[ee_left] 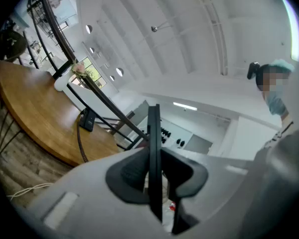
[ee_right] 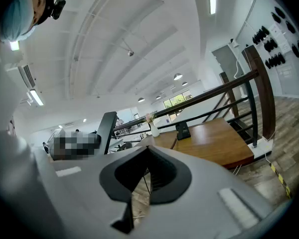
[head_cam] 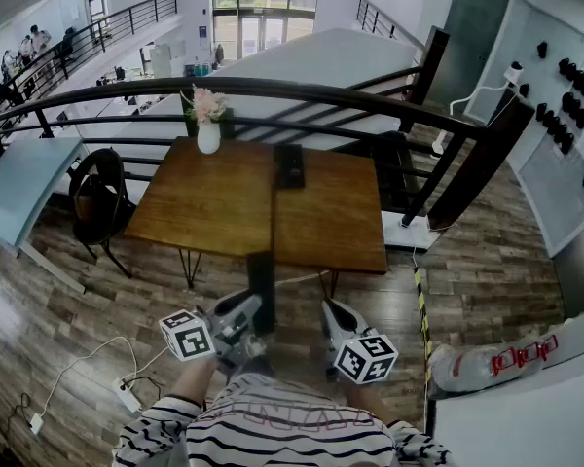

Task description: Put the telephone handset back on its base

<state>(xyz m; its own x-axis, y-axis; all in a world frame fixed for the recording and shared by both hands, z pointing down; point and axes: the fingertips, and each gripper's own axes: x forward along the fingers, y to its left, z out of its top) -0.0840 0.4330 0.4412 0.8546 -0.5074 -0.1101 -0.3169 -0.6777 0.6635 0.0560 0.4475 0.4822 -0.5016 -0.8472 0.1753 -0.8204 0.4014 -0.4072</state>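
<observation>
The black telephone handset [head_cam: 261, 285] stands upright in front of the table's near edge, with my left gripper [head_cam: 251, 321] shut on its lower part. In the left gripper view the handset [ee_left: 153, 133] shows edge-on as a thin black slab pinched between the pads. The black phone base [head_cam: 289, 164] sits at the far middle of the wooden table [head_cam: 214, 207], and its cord [ee_left: 79, 141] trails toward me. My right gripper [head_cam: 329, 311] hovers just right of the handset with its jaws together and nothing in them. In the right gripper view the handset [ee_right: 107, 128] rises at the left.
A white vase with pink flowers [head_cam: 208, 125] stands at the table's far left corner. A dark metal railing [head_cam: 273, 90] runs behind the table. A black chair with a bag [head_cam: 99, 202] sits to the left. A power strip and cable [head_cam: 127, 392] lie on the wooden floor.
</observation>
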